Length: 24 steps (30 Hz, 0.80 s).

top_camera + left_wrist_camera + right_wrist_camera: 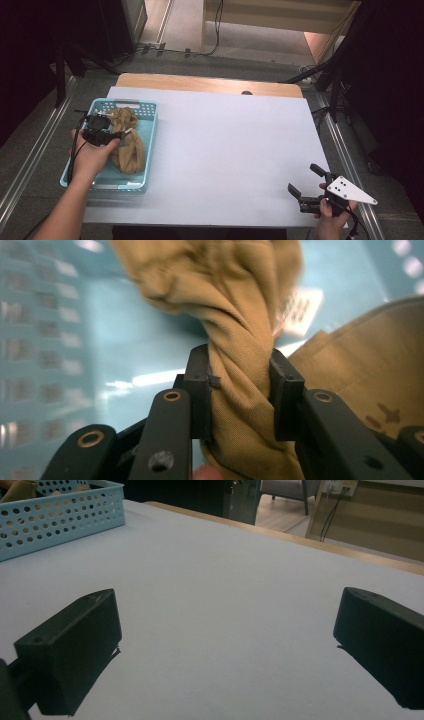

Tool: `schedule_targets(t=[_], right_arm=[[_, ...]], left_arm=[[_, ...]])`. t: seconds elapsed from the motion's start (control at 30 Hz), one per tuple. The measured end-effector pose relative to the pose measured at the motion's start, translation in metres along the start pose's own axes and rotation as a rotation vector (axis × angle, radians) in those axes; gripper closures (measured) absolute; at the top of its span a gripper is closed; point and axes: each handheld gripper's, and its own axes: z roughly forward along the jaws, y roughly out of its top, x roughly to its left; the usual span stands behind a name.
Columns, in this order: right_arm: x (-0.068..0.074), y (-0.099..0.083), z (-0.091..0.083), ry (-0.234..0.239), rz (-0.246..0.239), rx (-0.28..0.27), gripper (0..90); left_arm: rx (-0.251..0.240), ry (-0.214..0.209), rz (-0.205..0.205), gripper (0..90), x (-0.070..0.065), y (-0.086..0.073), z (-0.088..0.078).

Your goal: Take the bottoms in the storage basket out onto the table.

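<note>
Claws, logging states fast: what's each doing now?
Left claw: closed on the tan cloth over the blue basket.
Right claw: open, empty, over the table.

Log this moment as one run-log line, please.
left gripper: shut on tan cloth, in blue basket | right gripper: open, holding nothing, at near right of white table

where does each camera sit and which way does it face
high view: above the person's side, facing forward and down on the table; both forearms enter from below.
left gripper view: on the left gripper, facing its jaws pinching tan cloth.
right gripper view: on the right gripper, facing across the table.
Shared: the blue basket.
</note>
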Motion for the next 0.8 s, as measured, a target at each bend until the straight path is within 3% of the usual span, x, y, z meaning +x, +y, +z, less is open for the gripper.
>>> schedule_targets(t=[0.07, 0.1, 0.17, 0.2, 0.23, 0.27, 0.37, 0.4, 0.43, 0.47, 0.57, 0.63, 0.73, 0.8], right_arm=[[0.000, 0.000, 0.000, 0.000, -0.001, 0.002, 0.0], [0.000, 0.000, 0.000, 0.000, -0.001, 0.002, 0.0], [0.000, 0.000, 0.001, 0.000, 0.000, 0.006, 0.0], [0.000, 0.000, 0.001, 0.000, 0.000, 0.006, 0.0], [0.000, -0.001, 0.001, 0.000, -0.001, 0.007, 0.0], [0.000, -0.001, 0.001, 0.000, -0.001, 0.007, 0.0], [0.000, -0.001, 0.001, 0.001, -0.001, 0.007, 0.0], [0.000, -0.001, 0.001, 0.001, -0.001, 0.007, 0.0], [0.000, -0.001, 0.001, 0.000, 0.000, 0.008, 0.0], [0.000, -0.001, 0.001, 0.000, 0.000, 0.008, 0.0], [0.001, -0.001, 0.001, -0.001, -0.001, 0.008, 0.0], [0.001, -0.001, 0.002, -0.001, -0.001, 0.008, 0.0], [0.001, -0.001, 0.002, -0.003, -0.002, 0.009, 0.0], [0.001, -0.001, 0.002, -0.003, -0.003, 0.008, 0.0]], left_arm=[[-0.061, 0.042, -0.033, 69.4, 0.005, 0.002, -0.007], [-0.061, 0.042, -0.033, 69.5, 0.005, 0.002, -0.007], [-0.120, 0.045, -0.033, 69.8, 0.005, 0.002, -0.014], [-0.120, 0.045, -0.033, 70.0, 0.005, 0.002, -0.014], [-0.163, 0.029, -0.037, 70.2, 0.005, 0.002, -0.019], [-0.163, 0.029, -0.037, 70.3, 0.005, 0.002, -0.019], [-0.226, 0.007, -0.040, 70.9, 0.006, 0.001, -0.028], [-0.249, 0.001, -0.043, 71.1, 0.006, 0.000, -0.031], [-0.302, -0.022, -0.048, 71.4, 0.006, 0.000, -0.037], [-0.302, -0.022, -0.048, 71.4, 0.006, 0.000, -0.037], [-0.387, -0.047, -0.038, 71.4, 0.005, 0.001, -0.047], [-0.433, -0.091, -0.055, 71.2, 0.006, 0.002, -0.052], [-0.440, -0.131, -0.033, 70.4, 0.004, 0.008, -0.056], [-0.491, -0.133, -0.026, 70.5, 0.001, 0.011, -0.063]])
